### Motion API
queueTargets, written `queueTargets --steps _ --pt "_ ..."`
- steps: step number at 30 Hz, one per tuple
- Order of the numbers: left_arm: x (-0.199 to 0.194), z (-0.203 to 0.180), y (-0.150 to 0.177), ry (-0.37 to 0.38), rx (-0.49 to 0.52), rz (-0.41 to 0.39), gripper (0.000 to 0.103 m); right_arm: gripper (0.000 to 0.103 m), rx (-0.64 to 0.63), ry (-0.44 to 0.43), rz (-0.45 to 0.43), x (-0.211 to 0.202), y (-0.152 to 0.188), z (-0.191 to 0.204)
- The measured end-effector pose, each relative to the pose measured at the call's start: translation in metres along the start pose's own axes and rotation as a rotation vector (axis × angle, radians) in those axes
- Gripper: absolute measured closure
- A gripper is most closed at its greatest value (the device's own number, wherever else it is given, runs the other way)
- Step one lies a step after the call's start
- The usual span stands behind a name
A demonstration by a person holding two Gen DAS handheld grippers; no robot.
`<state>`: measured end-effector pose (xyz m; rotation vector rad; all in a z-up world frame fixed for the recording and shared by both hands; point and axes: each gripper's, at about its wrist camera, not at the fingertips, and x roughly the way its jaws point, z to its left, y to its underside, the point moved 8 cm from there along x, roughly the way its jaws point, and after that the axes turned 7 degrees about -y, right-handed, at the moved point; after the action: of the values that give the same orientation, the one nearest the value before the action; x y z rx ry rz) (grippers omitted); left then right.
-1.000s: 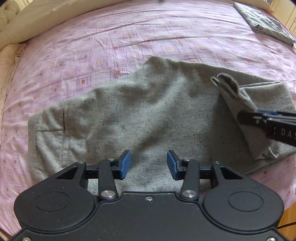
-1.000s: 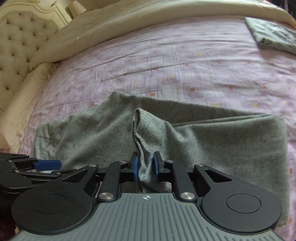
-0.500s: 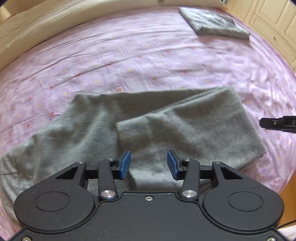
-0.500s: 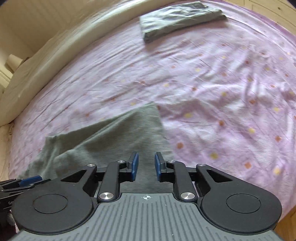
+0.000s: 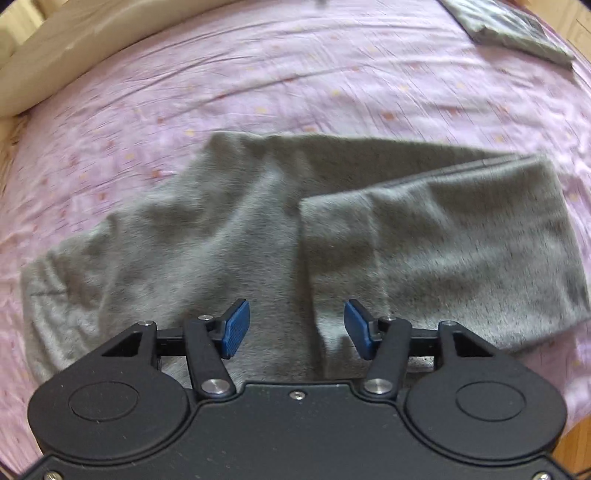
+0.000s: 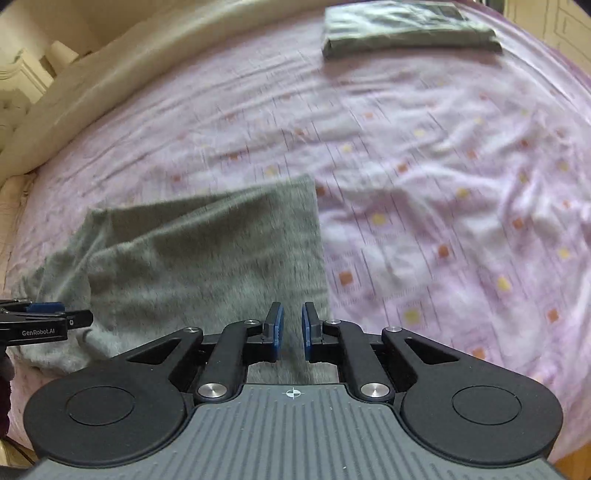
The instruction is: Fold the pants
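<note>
Grey pants (image 5: pixel 332 236) lie on the pink bed sheet (image 5: pixel 295 74), with the leg end folded back over the middle so its hem edge runs down the centre. My left gripper (image 5: pixel 293 328) is open and empty, just above the near edge of the pants by that hem edge. The pants also show in the right wrist view (image 6: pixel 207 258), at the left. My right gripper (image 6: pixel 291 330) hovers over the right fold of the pants with a narrow gap between its pads and nothing held. The left gripper's fingers (image 6: pixel 44 317) show at the far left there.
A folded dark grey garment (image 6: pixel 406 29) lies at the far side of the bed; it also shows in the left wrist view (image 5: pixel 509 26). A cream duvet (image 6: pixel 110 81) runs along the far left edge. The bed's near edge is close below both grippers.
My right gripper let go of the pant leg, laid it folded over the middle, and swung right to the fold. My left gripper stayed open and shifted its view over the folded pants.
</note>
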<state>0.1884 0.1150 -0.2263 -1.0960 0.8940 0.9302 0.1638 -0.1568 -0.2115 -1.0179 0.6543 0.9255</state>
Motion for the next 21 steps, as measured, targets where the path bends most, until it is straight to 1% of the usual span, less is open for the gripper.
queueTargets --steps 3,5,8,12,15,17,19,21 --pt "-0.005 0.016 0.004 -0.018 -0.090 0.023 0.041 0.092 -0.015 -0.039 0.030 0.023 -0.017 0.002" --pt "-0.006 0.027 0.012 -0.032 -0.143 0.040 0.041 0.092 -0.037 -0.028 0.070 0.042 -0.022 0.000" --pt "-0.008 0.047 0.030 -0.075 -0.210 0.071 0.041 0.093 -0.029 0.004 0.150 0.065 -0.017 -0.010" --pt "-0.012 0.077 0.057 -0.117 -0.309 0.110 0.041 0.093 -0.058 0.002 0.143 0.065 -0.017 -0.008" --pt "-0.013 0.102 0.077 -0.139 -0.383 0.128 0.041 0.093 -0.031 0.000 0.144 0.062 -0.014 -0.012" --pt "-0.013 0.119 0.088 -0.149 -0.420 0.133 0.041 0.093 -0.007 0.015 0.140 0.057 -0.012 -0.013" --pt "-0.013 0.135 0.095 -0.155 -0.441 0.129 0.041 0.093 -0.002 0.044 0.117 0.051 -0.012 -0.009" --pt "-0.012 0.153 0.098 -0.161 -0.448 0.116 0.041 0.093 -0.014 0.059 0.066 0.041 -0.013 0.000"
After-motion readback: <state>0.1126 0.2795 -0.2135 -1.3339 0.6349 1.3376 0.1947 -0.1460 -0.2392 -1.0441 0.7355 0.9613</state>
